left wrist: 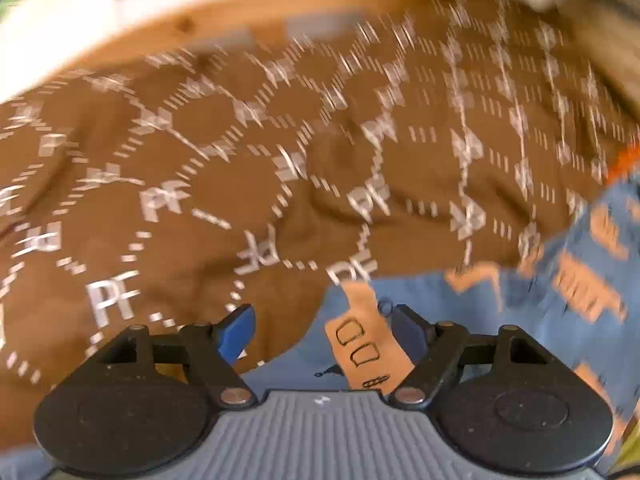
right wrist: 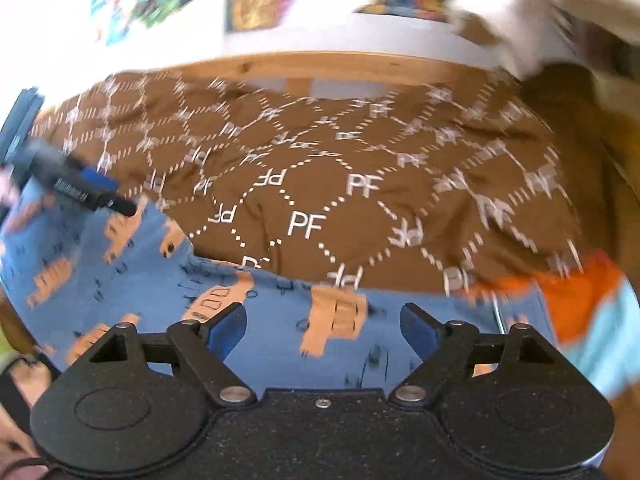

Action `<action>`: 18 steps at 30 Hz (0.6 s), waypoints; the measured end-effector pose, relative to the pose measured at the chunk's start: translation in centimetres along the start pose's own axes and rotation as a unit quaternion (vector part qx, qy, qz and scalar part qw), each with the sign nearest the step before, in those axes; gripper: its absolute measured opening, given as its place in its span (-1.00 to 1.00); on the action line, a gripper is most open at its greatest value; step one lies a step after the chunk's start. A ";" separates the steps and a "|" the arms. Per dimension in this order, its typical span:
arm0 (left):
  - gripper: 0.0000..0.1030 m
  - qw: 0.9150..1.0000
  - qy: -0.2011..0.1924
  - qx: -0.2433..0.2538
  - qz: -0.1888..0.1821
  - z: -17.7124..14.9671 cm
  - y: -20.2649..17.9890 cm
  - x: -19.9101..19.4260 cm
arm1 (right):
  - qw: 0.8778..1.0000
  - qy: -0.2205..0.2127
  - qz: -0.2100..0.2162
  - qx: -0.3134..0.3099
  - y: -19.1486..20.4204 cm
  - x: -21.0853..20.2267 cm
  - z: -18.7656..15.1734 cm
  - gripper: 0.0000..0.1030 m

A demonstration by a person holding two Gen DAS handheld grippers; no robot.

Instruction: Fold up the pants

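We are looking down on the blue cotton pants printed with peach-orange vehicle shapes (right wrist: 280,360), which are lying spread along the near edge of a bed covered by a brown quilt patterned with white "PF" letters and dotted diamonds (right wrist: 320,184). In the right wrist view the pants are filling the lower half, running from 9 o'clock across to about 4 o'clock, where an orange and pale-blue piece of cloth (right wrist: 580,300) is lying against them; whether it belongs to the pants we cannot tell.

Our right gripper (right wrist: 324,326) is hovering just over the blue fabric with its fingers spread wide and gripping nothing, probably because we are lining it up over an edge before closing. Our left gripper (left wrist: 322,332) is also standing wide apart and empty, poised above a peach-printed stretch of the pants at 6 o'clock in its own view; it is showing in the right view as a dark body with a blue tip at 9 o'clock, near the far end of the garment.

We are judging that the two grippers are being set well apart so each can take one end and carry it over evenly. Both views are smeared, so the exact hem or waistband is not readable. A wooden bed frame (right wrist: 304,68) and white wall are lying beyond at 12 o'clock.
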State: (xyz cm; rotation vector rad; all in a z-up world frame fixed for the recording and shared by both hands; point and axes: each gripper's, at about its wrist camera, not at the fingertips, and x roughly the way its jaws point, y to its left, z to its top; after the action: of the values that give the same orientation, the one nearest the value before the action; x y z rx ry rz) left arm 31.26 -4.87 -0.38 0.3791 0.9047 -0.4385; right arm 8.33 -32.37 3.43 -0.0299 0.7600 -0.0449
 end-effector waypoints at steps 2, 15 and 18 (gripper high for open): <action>0.22 0.999 0.028 0.020 -0.014 0.2 0.0 1.2 | 1.000 0.013 0.012 -0.004 -0.6 1.4 0.5 0.52; -0.86 0.996 -0.017 0.053 0.065 -0.1 -2.0 -0.3 | 0.993 0.037 -0.110 -0.028 -2.1 6.7 0.3 0.61; -0.73 0.997 -0.027 0.035 0.059 -0.2 -1.6 -0.5 | 0.994 0.015 -0.099 -0.030 -1.0 5.3 1.1 0.55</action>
State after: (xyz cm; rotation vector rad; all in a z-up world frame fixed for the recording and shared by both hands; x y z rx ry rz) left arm 30.02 -6.01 -0.25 0.4803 0.8123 -0.3715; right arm 12.91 -33.60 0.63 -0.1627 0.7871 -0.2117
